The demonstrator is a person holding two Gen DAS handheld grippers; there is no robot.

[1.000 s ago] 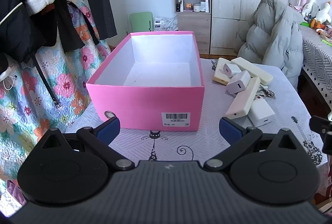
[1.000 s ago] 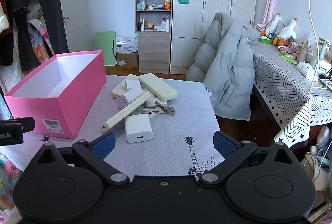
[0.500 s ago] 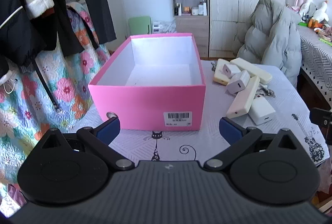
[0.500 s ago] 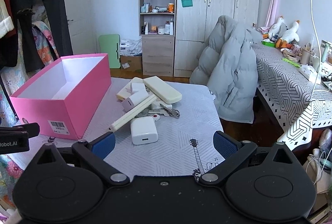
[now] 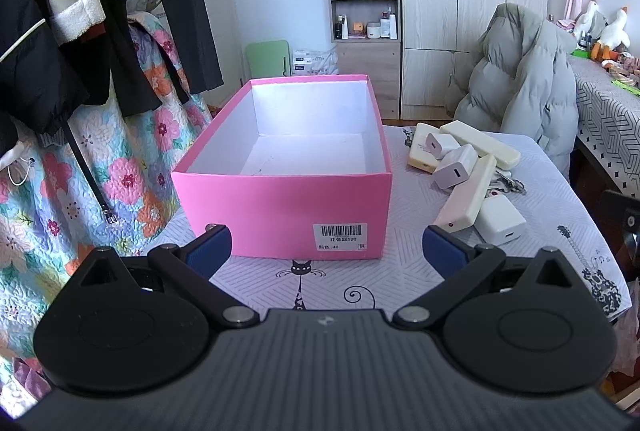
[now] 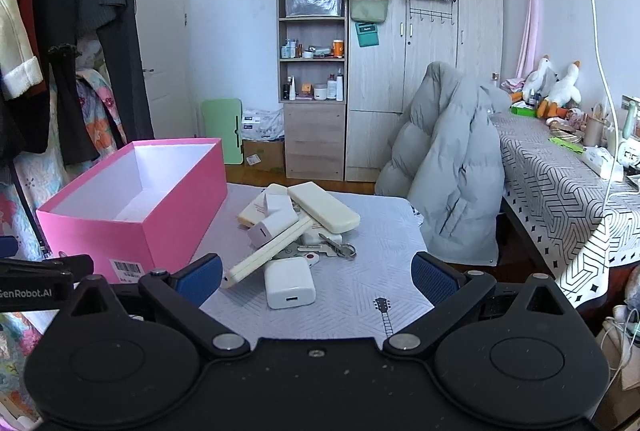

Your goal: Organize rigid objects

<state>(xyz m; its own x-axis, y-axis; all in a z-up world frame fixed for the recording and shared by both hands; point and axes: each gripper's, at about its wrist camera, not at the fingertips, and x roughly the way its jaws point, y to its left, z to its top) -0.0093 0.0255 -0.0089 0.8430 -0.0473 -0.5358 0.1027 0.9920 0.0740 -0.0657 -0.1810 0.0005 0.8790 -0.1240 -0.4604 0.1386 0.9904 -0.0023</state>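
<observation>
Now both claws gaping, left claw (image 5: 326, 245), right claw (image 6: 316, 273); careless grab at charger (image 6: 289, 287) risks toppling leaning bar (image 6: 266, 255).

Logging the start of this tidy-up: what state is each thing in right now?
pink box: open, nothing visible inside
left hand-held gripper: open, holding nothing
right hand-held gripper: open, holding nothing
white charger: flat on table
long cream bar: tilted, leaning on pile
</observation>
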